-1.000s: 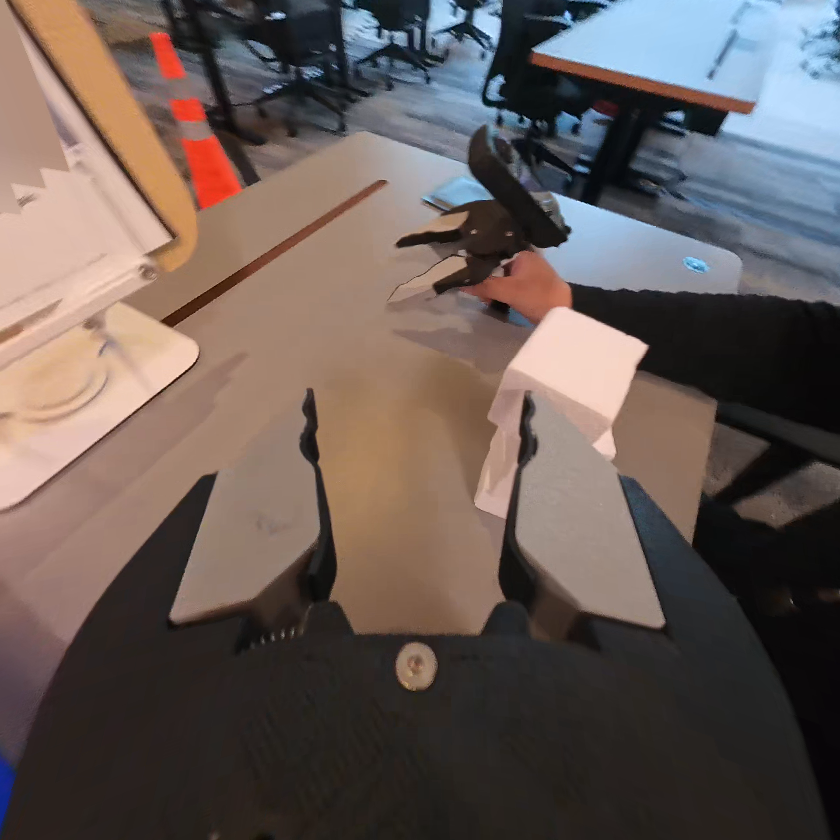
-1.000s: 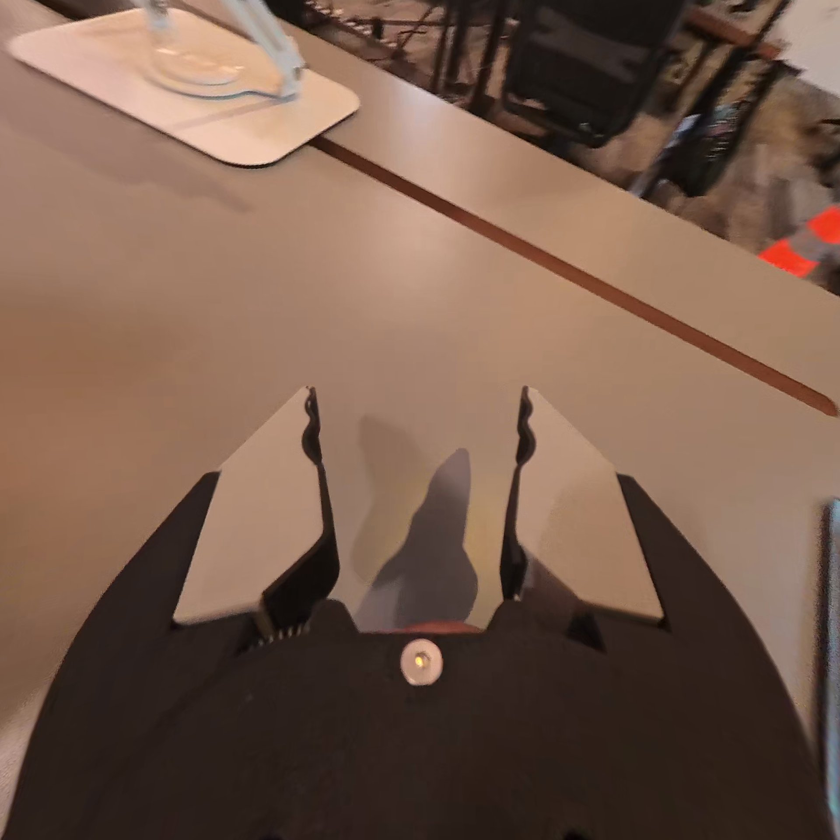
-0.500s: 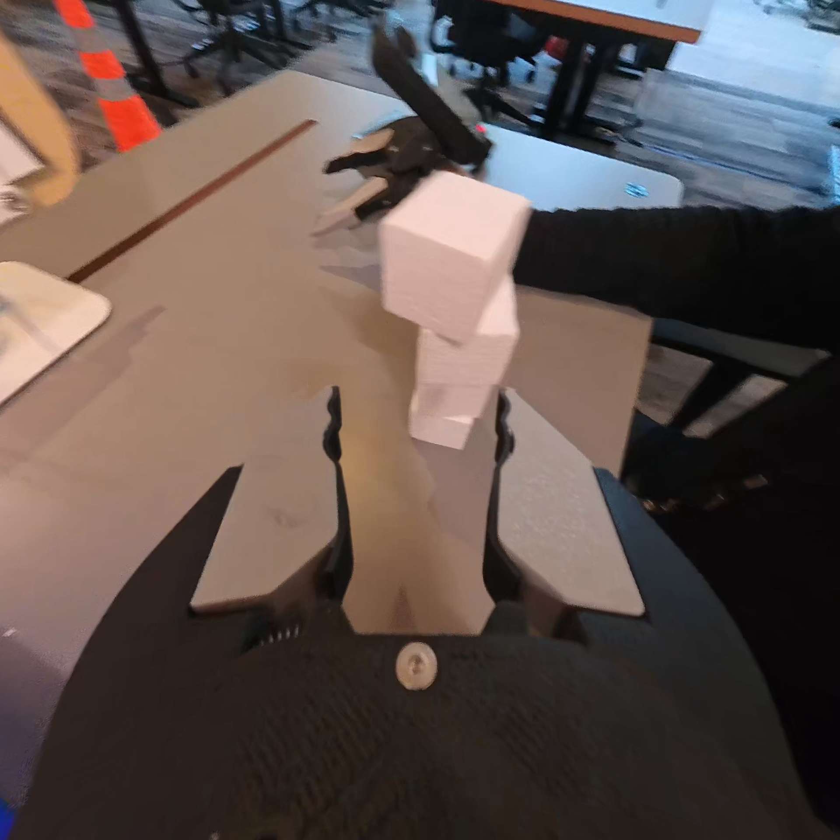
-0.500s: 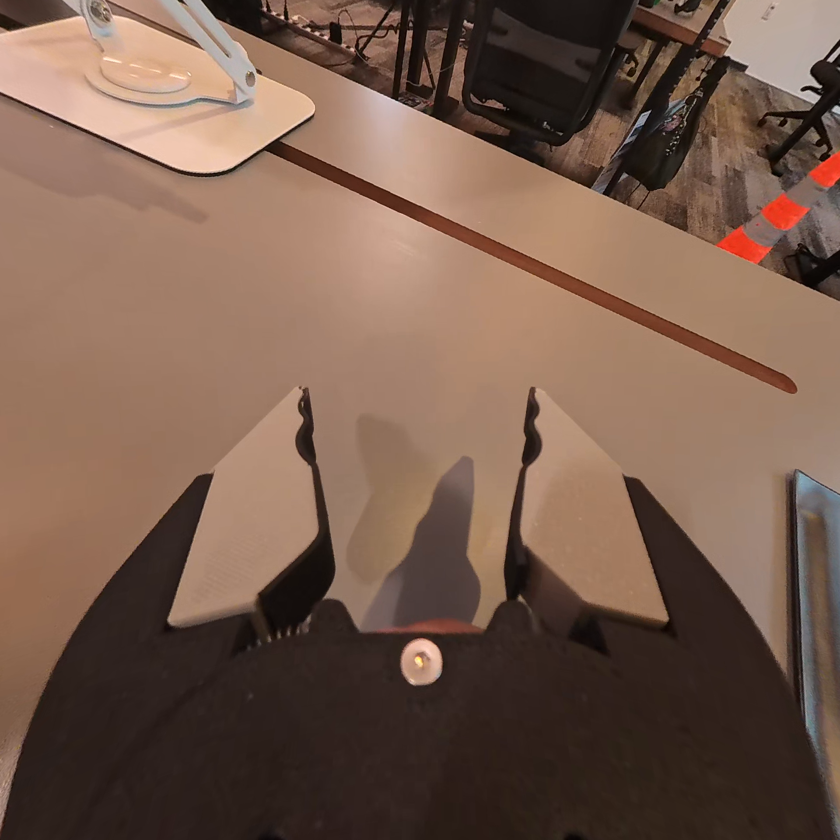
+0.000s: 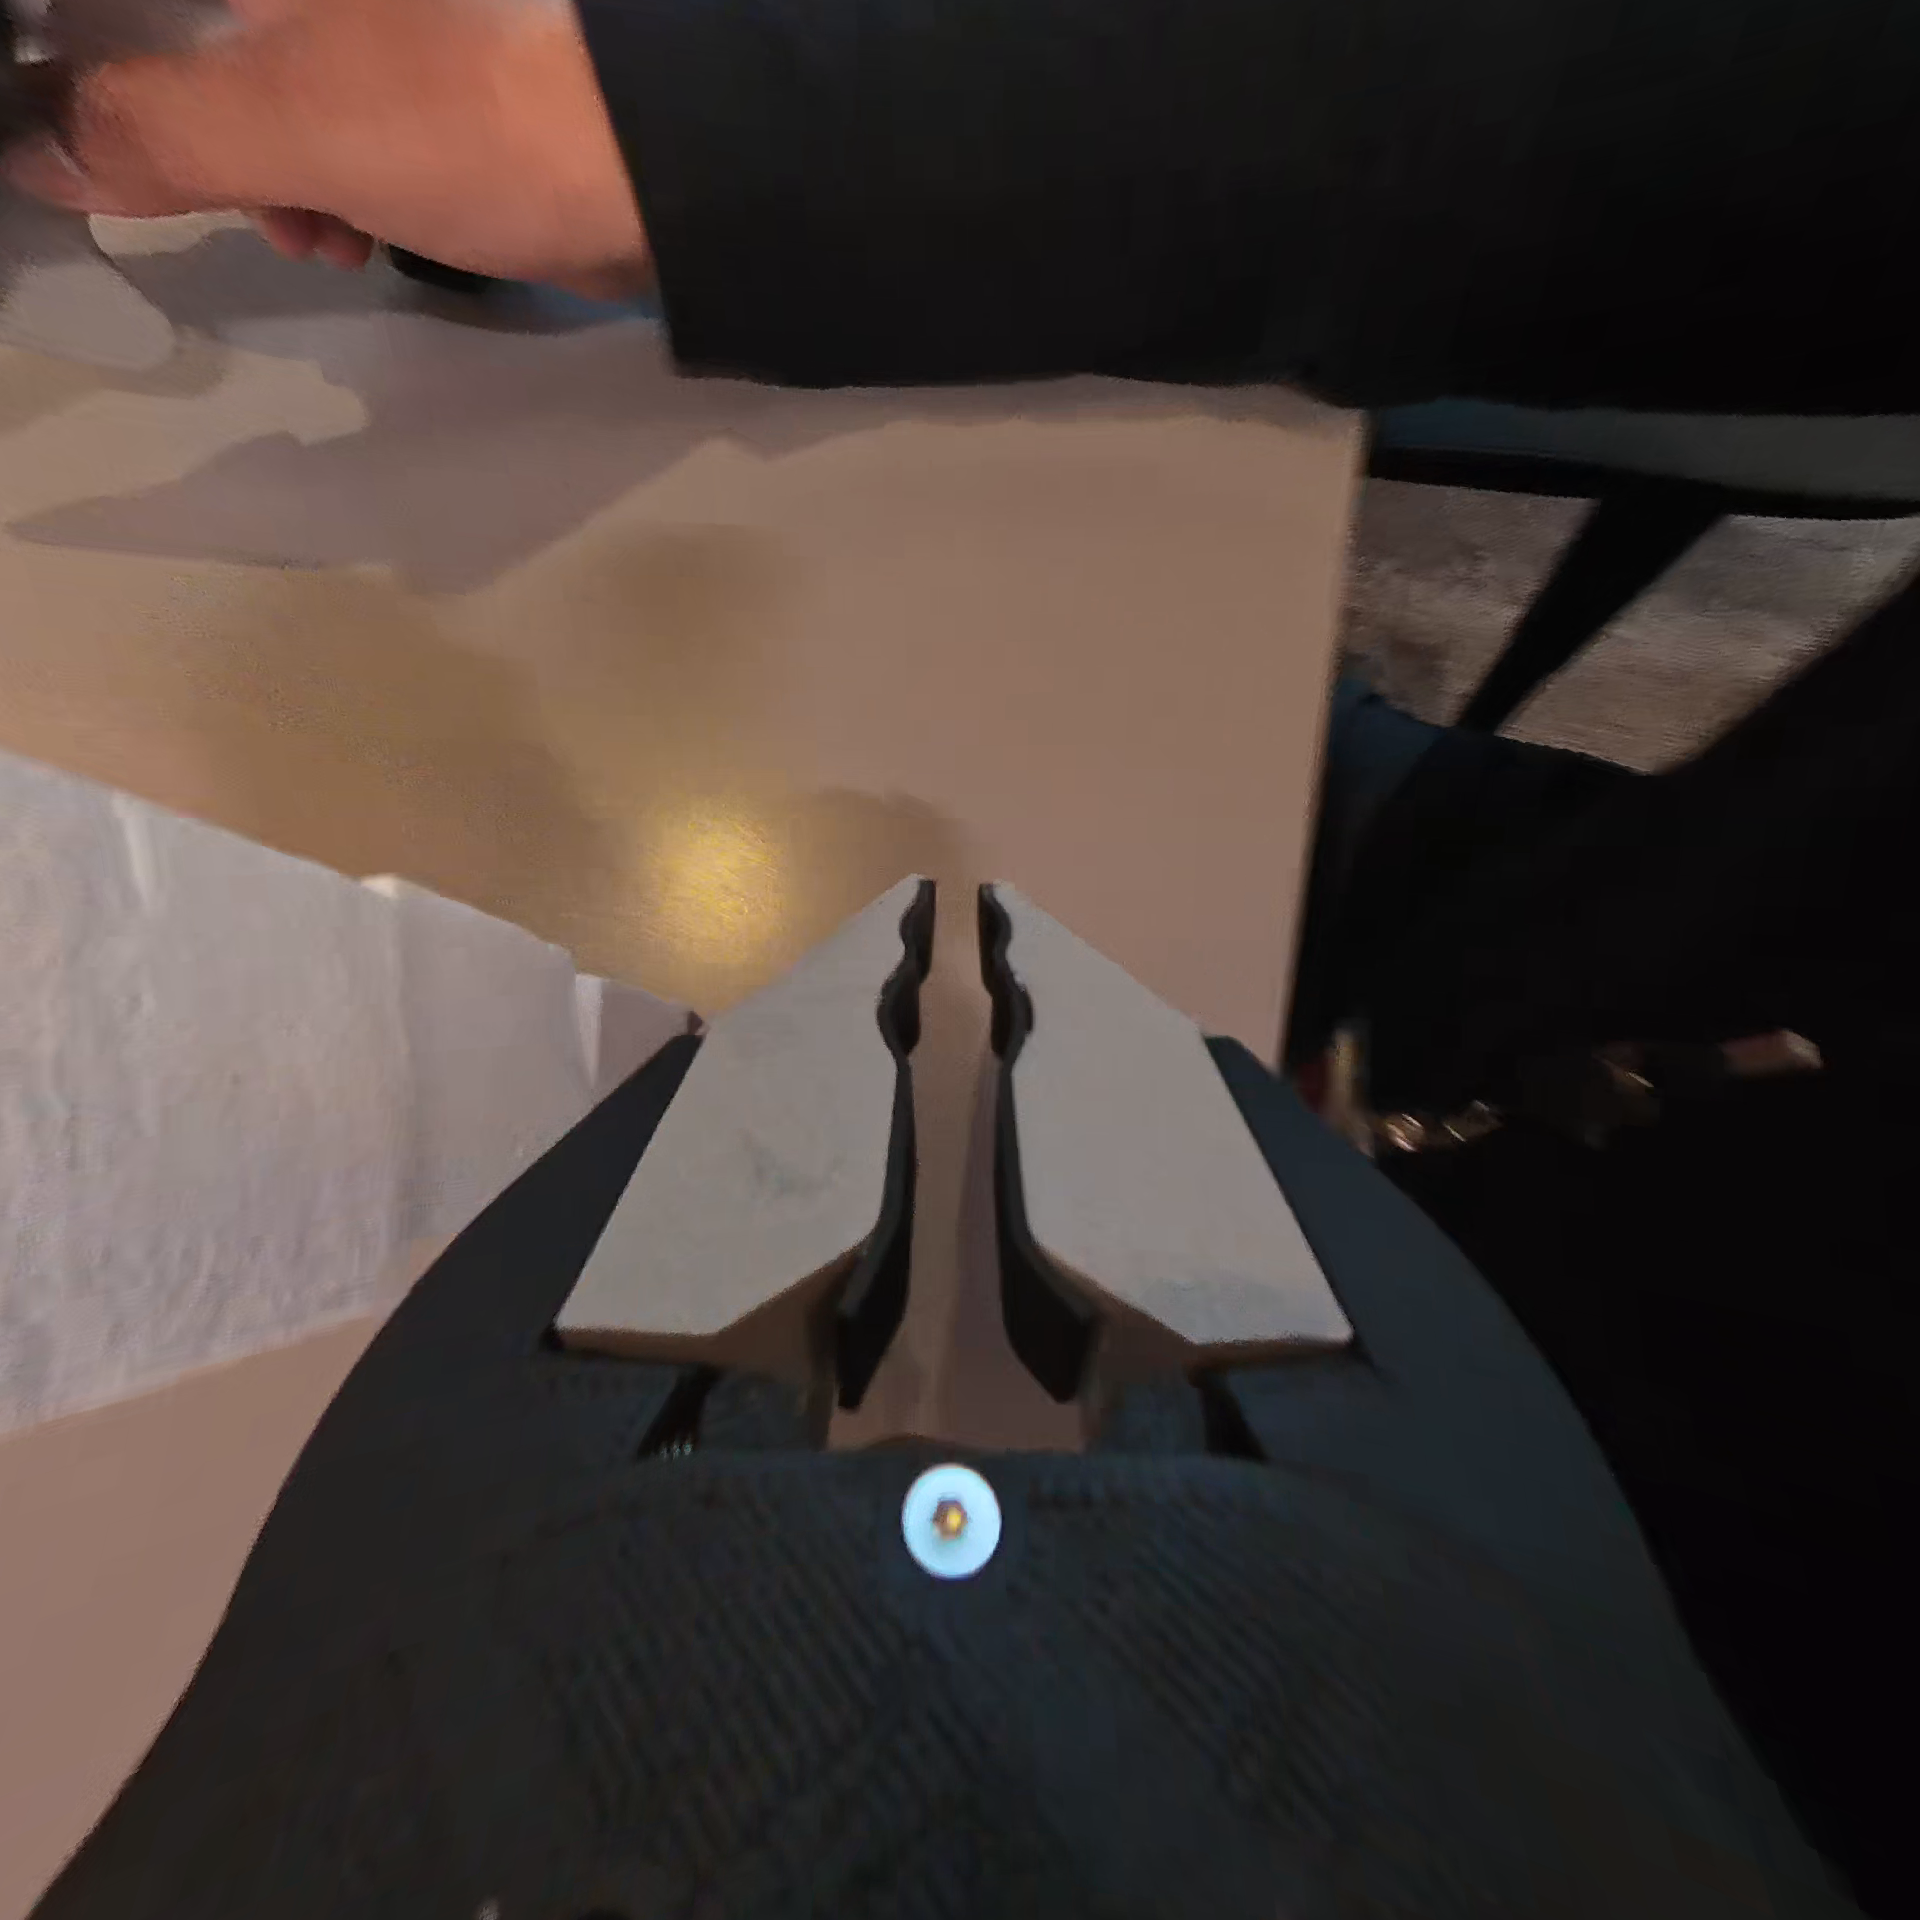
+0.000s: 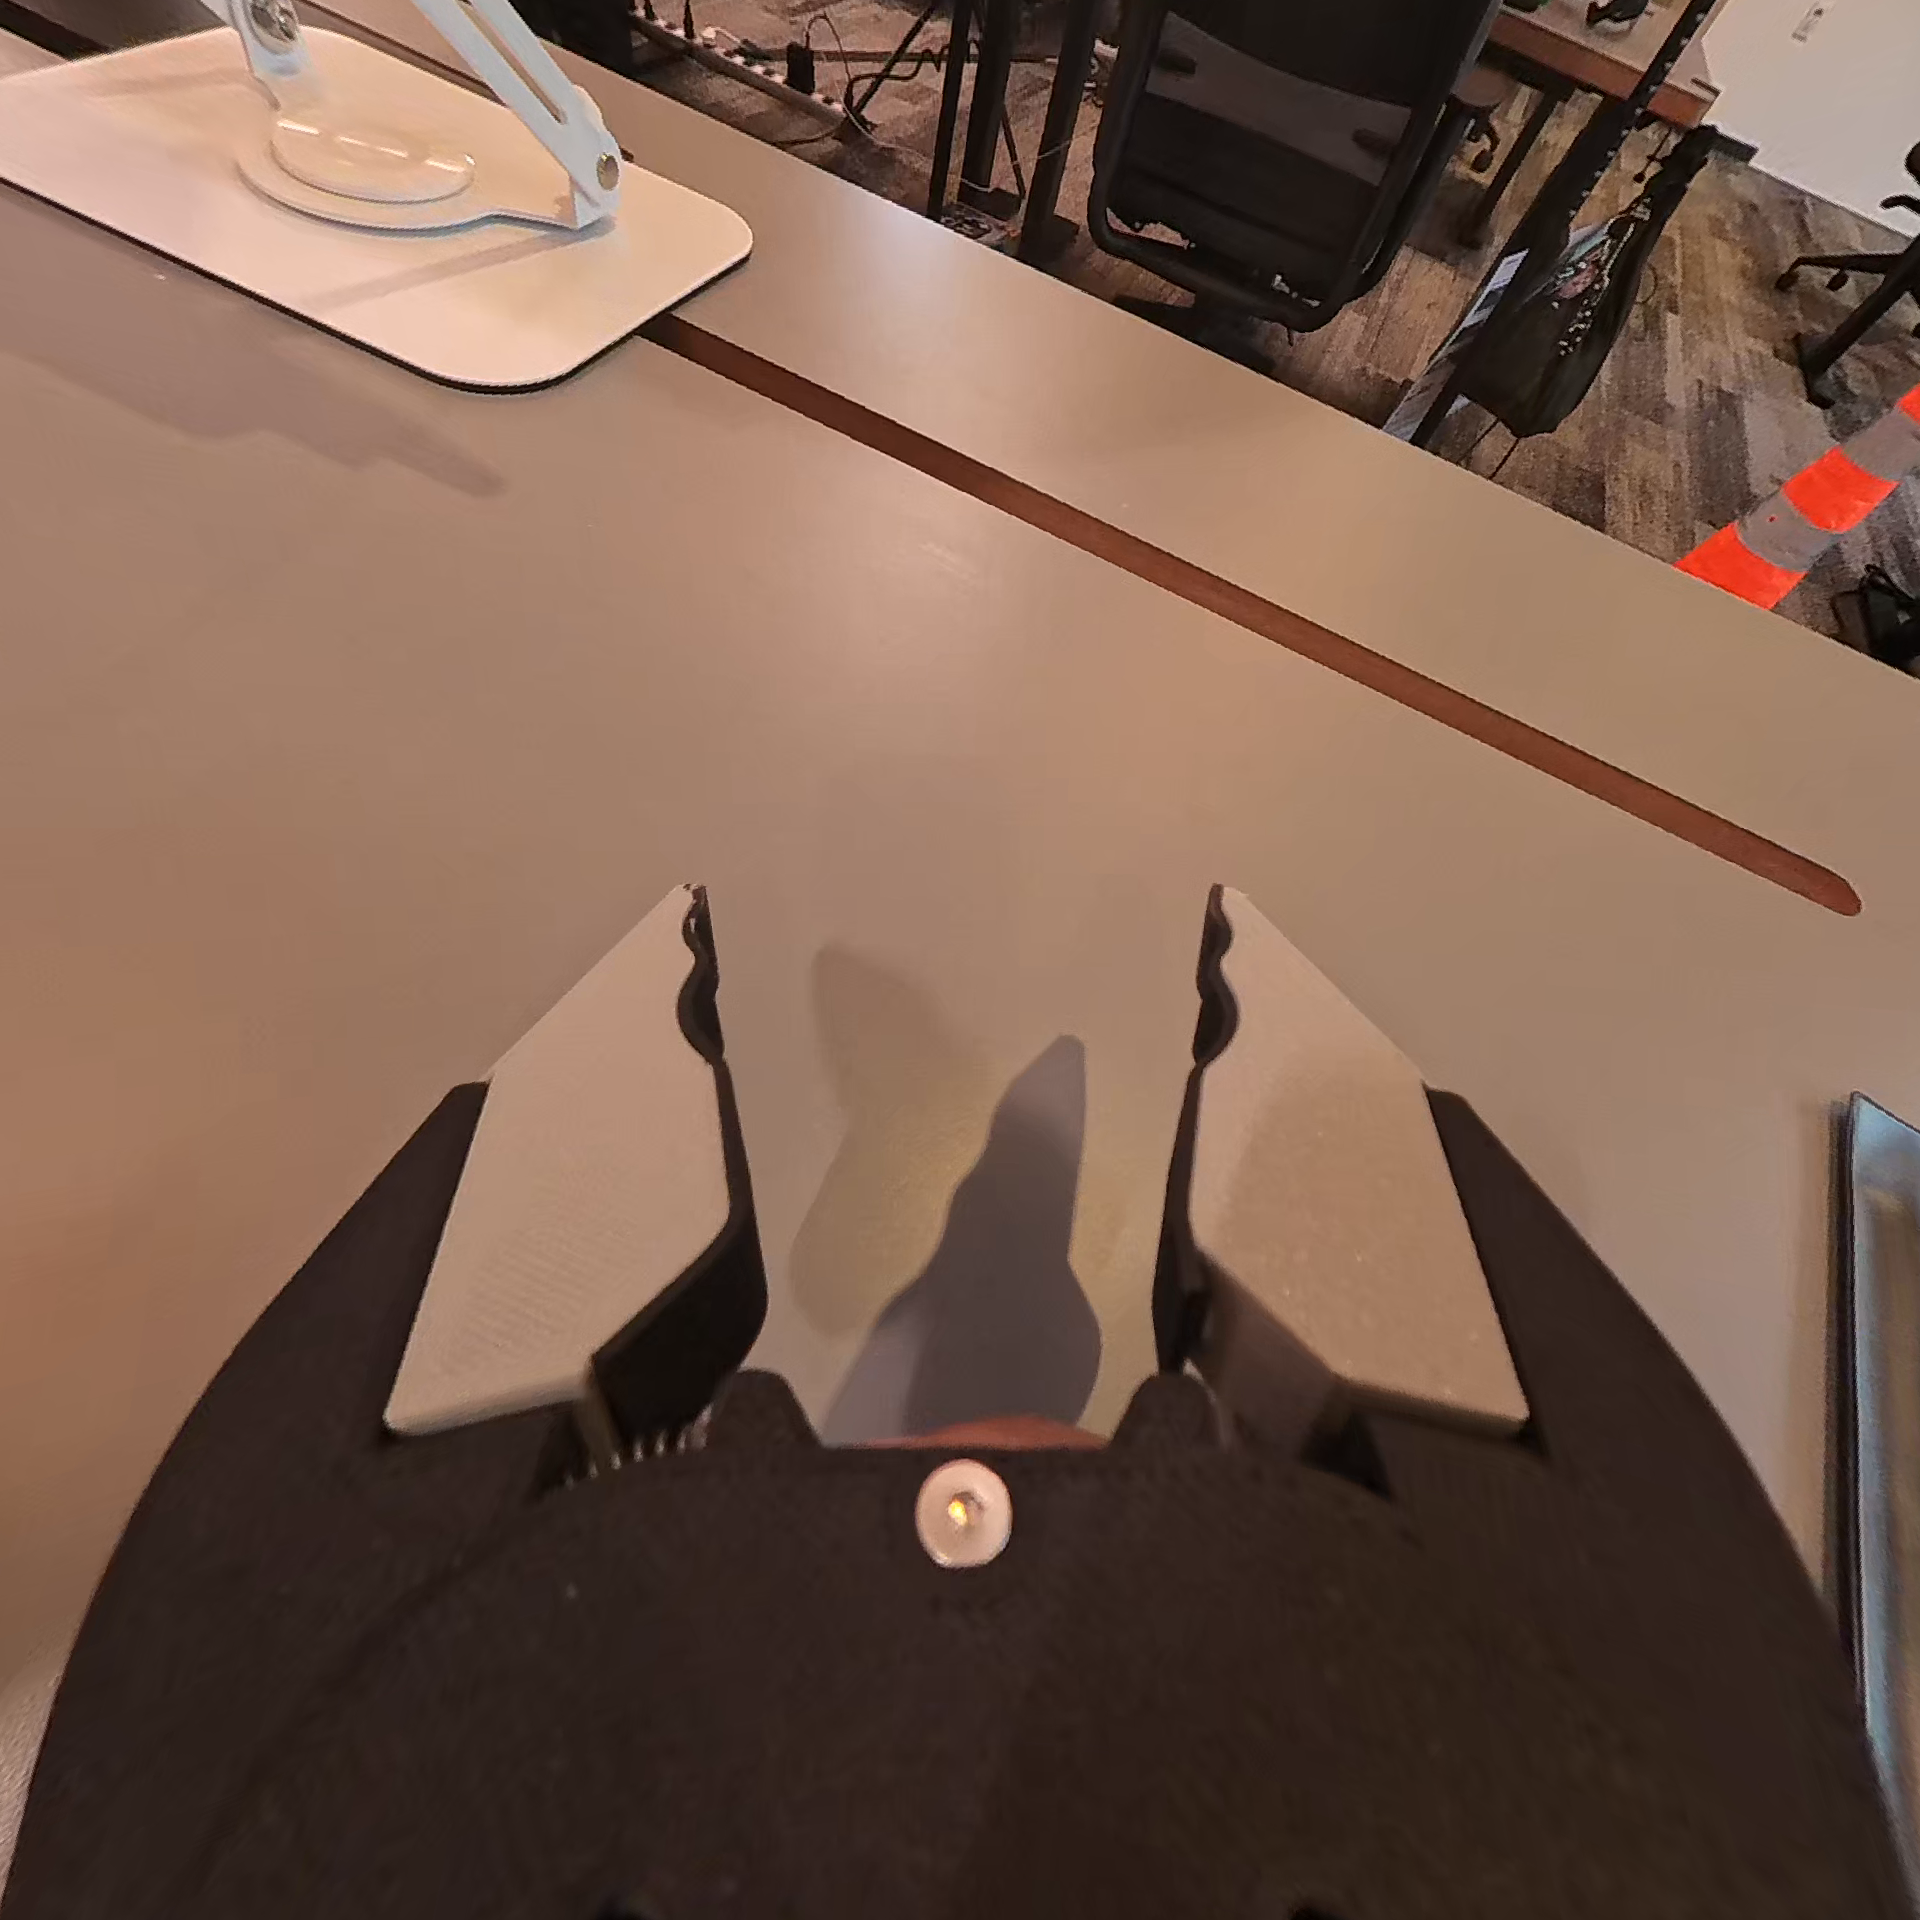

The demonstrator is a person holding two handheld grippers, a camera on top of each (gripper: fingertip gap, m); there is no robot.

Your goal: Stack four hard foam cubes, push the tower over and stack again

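The left gripper (image 5: pixel 956 896) has its grey jaws drawn almost together with nothing between them, low over the beige tabletop (image 5: pixel 935 623). Just to its left, white hard foam cubes (image 5: pixel 208 1091) lie blurred on the table. Beyond, a hand (image 5: pixel 353 135) in a black sleeve (image 5: pixel 1247 187) reaches across. The right gripper (image 6: pixel 956 899) hovers with jaws spread wide and empty; farther off stands a white monitor-stand base (image 6: pixel 416 229).

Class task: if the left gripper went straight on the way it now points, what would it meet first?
Probably only bare table, then its far edge; the left gripper, jaws nearly shut, points past the white foam at its left. Depth is unclear.
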